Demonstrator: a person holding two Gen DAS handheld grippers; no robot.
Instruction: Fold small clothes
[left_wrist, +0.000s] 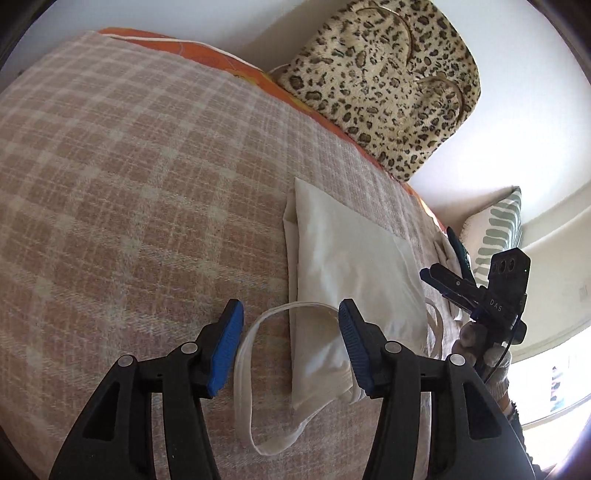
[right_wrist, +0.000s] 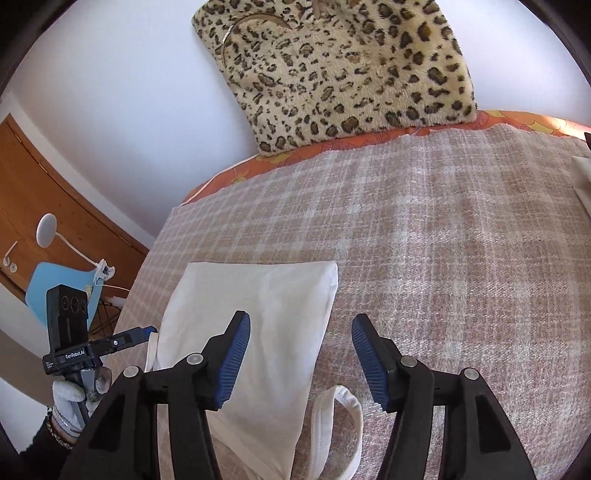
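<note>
The white garment (left_wrist: 351, 266) lies folded lengthwise on the bed's plaid blanket (left_wrist: 129, 166), its shoulder straps (left_wrist: 247, 354) trailing loose at the near end. Both the left claw (left_wrist: 291, 347) and the right claw (right_wrist: 301, 360) hang spread above it, pinching nothing. The lengthwise fold looks finished; next, each claw probably needs to pinch a near corner or strap and carry it across toward the far edge.

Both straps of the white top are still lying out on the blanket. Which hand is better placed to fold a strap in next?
Probably left. The left tool is open with a strap lying between its pads. The right tool is open too, but its strap lies nearer than the pads.
</note>
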